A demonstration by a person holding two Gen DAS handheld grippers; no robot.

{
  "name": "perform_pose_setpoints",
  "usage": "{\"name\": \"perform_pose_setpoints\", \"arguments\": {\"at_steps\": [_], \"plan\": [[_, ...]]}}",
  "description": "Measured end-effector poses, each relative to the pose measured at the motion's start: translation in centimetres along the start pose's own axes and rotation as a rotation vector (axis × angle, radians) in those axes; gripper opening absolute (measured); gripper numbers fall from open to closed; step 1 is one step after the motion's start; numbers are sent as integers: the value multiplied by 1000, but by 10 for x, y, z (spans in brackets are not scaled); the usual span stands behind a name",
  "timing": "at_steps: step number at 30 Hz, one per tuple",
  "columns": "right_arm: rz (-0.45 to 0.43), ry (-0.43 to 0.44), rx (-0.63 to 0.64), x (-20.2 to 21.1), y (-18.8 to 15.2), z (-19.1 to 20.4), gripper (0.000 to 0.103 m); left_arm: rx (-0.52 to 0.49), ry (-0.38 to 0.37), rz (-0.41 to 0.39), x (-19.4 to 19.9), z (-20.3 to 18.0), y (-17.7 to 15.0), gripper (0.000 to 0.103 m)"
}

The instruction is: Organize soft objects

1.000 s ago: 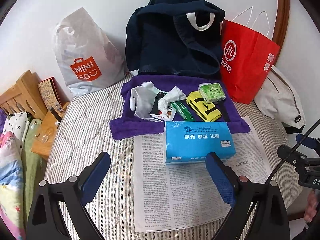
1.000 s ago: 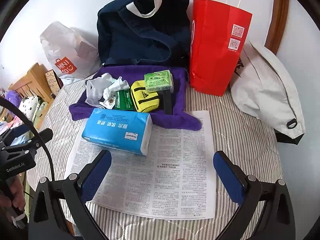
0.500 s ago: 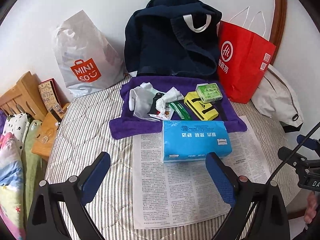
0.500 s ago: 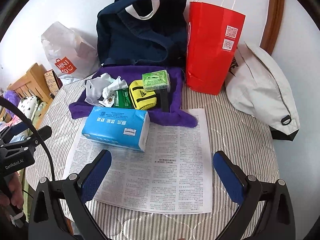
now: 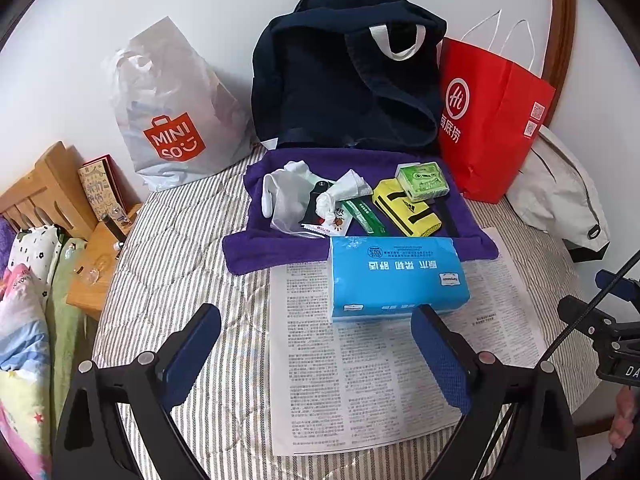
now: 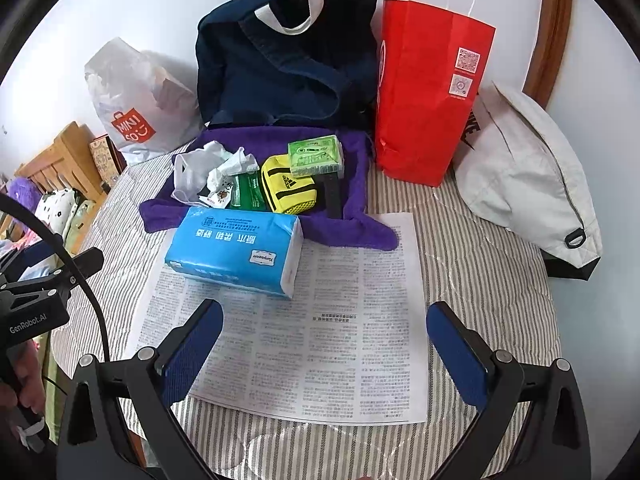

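White bag [image 5: 176, 108] reads "MINISO" (yellow pouch [image 6: 289, 190] shows adidas).

left hand-held gripper [image 5: 316, 354] eased nearer blue tissue pack [image 5: 396, 276], right hand-held gripper [image 6: 324, 350] too

Wall: plain white [image 5: 100, 28], evenly lit, no hard shadows; same wall behind everything in the right wrist view [image 6: 132, 4].
Wood trim: curved brown wooden edge [image 5: 562, 20] runs up the wall at far right; also seen from the right wrist [image 6: 550, 28].
Surface: round, covered with a quilted grey-and-white striped cloth [image 5: 168, 248]; stripes and stitched seams show at its right side too [image 6: 480, 256].
Furniture, left: light wooden slatted frame [image 5: 44, 188] beside the wall, with a low wooden shelf [image 5: 96, 264] next to it.
Bedding: patterned fabrics, floral and pastel [image 5: 24, 312], piled at the left edge.
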State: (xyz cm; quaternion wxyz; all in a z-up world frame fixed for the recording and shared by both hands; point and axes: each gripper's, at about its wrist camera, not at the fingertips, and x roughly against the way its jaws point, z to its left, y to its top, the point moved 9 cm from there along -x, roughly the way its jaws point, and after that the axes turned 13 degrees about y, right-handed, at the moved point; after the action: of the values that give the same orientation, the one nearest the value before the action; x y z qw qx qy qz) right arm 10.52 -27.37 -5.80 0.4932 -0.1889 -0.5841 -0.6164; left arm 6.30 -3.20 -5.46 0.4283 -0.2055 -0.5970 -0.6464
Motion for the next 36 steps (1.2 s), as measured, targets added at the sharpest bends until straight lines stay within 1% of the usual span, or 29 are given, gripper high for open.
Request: {"name": "perform_pose_setpoints", "arguments": {"at_steps": [25, 29, 36], "plan": [[15, -3, -2, -2, -2, -2, 101, -9, -7, 11, -3, -1, -2, 96], [16, 13, -3, -2, -2, 0, 101, -7, -8, 10, -3, -1, -3, 96], [23, 5, -4, -3, -3, -1, 101, -2, -3, 16, -3, 1, -3, 96]]}}
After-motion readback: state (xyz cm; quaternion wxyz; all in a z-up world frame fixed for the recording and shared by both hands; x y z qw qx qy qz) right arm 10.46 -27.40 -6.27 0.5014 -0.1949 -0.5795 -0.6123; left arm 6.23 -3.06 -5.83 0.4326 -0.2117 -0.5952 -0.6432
